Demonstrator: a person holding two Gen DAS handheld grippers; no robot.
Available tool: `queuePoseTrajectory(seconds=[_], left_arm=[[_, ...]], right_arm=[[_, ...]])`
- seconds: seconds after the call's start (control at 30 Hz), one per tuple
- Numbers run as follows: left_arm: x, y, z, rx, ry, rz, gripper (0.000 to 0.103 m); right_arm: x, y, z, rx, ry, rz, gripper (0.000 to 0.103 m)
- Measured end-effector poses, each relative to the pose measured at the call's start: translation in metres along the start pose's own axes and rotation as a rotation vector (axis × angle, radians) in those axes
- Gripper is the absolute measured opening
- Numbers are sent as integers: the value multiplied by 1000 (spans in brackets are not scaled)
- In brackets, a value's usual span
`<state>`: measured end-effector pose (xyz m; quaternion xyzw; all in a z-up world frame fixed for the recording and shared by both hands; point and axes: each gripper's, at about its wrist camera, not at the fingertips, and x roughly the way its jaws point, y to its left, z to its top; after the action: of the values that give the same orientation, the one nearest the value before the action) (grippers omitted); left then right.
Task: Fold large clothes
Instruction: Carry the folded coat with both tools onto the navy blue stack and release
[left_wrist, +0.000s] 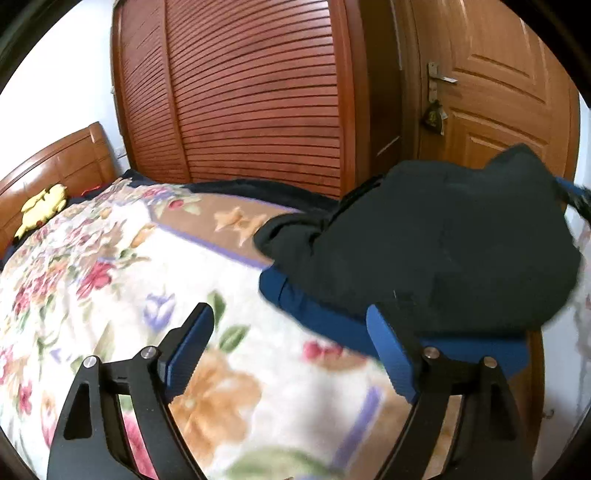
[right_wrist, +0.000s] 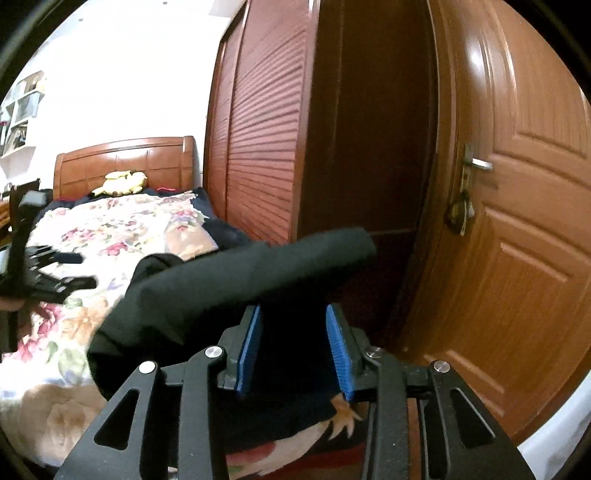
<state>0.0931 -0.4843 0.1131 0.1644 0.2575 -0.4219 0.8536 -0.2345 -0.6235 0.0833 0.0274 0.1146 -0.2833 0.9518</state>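
The left claw stands wide apart with nothing between its blue pads; only the flowered blanket lies under the gap. Just ahead and to its right, touching the right-hand pad, sits the dark garment, bunched in a thick folded heap on the bed.

The right claw is partly apart, and the same dark garment fills the space between its pads. Whether the pads press on the cloth cannot be told; they look slack. Beyond it stand the slatted wardrobe and the door.

This looks like the letting-go at the end of a fold, with the cloth laid down as a bundle. The next move likely calls for drawing both claws back clear without dragging the top layer, then squaring the bundle or taking fresh edges.
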Motion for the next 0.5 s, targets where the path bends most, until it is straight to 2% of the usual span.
queuePoseTrajectory(seconds=[0.13, 0.2, 0.27, 0.37, 0.5], left_arm=[[-41, 11, -30, 4, -14, 31, 85], [-62, 15, -45, -4, -24, 40, 85], [-75, 20, -57, -11, -32, 53, 85], [-98, 26, -77, -33, -42, 74, 85], [-130, 39, -106, -74, -57, 98, 85]], right_arm=[[-12, 12, 7, 0, -47, -12, 39], [-22, 26, -7, -10, -60, -5, 41], [-12, 32, -13, -23, -56, 20, 42], [18, 39, -20, -21, 14, 110, 43], [60, 32, -43, 37, 125, 104, 43]])
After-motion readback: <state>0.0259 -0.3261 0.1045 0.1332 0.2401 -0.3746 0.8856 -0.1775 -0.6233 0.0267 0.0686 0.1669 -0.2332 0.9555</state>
